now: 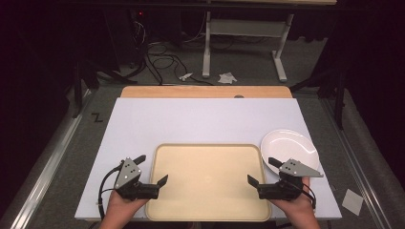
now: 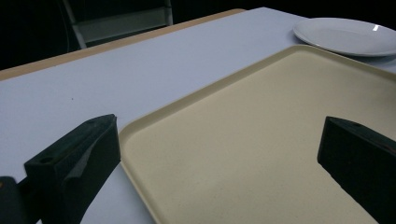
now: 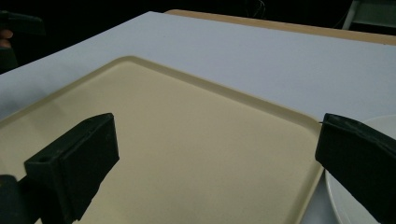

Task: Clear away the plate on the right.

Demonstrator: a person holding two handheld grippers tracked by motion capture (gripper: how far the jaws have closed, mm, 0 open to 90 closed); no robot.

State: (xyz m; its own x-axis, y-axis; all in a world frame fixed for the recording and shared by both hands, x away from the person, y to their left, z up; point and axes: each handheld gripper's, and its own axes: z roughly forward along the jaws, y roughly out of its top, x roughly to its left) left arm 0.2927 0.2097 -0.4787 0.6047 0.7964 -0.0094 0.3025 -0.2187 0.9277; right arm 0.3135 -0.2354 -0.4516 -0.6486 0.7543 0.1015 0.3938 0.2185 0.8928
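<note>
A bare beige tray (image 1: 207, 183) lies at the front middle of the white table. Just off its far right corner sits a white plate (image 1: 290, 147) with nothing on it. My left gripper (image 1: 153, 168) is open at the tray's left edge, one jaw over the table and one over the tray. My right gripper (image 1: 261, 171) is open at the tray's right edge, between tray and plate. In the left gripper view the open left gripper (image 2: 217, 126) faces the tray (image 2: 261, 140) and the plate (image 2: 345, 35). In the right gripper view the open right gripper (image 3: 217, 123) straddles the tray (image 3: 187, 140) rim beside the plate (image 3: 345, 200).
The white tabletop (image 1: 191, 119) runs back to a wooden strip (image 1: 205, 91). Beyond it, on the grey floor, are cables (image 1: 162, 62), a white desk frame (image 1: 243, 43) and scraps of paper (image 1: 227, 77). Another paper scrap (image 1: 352, 200) lies on the floor at the right.
</note>
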